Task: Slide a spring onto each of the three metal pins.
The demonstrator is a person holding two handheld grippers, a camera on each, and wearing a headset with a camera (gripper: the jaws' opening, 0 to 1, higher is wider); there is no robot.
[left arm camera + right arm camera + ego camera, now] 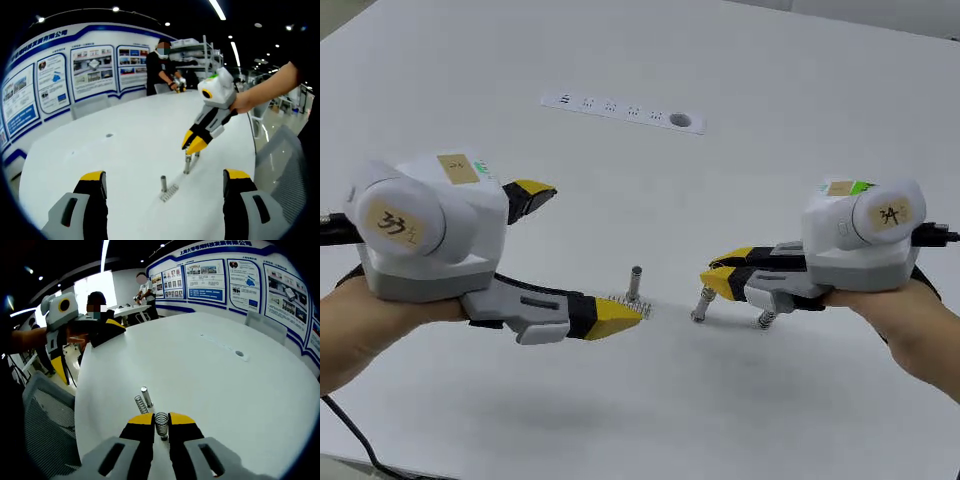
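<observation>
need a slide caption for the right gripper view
Right claw closed on a spring, with a bare pin and a loose spring just ahead on the white table

- A large round white table (770,60) with a white power strip (620,108) lying on its top.
- A curved white wall (112,37) hung with blue-bordered display boards (95,62).
- A dark ceiling (165,7) with long strip lights (218,9).
- A grey mesh chair (45,425) at the table's edge.
- A person (161,65) standing beyond the table.

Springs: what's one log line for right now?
left gripper open | right gripper shut on spring at pin | bare pin upright | loose spring beside it
</observation>
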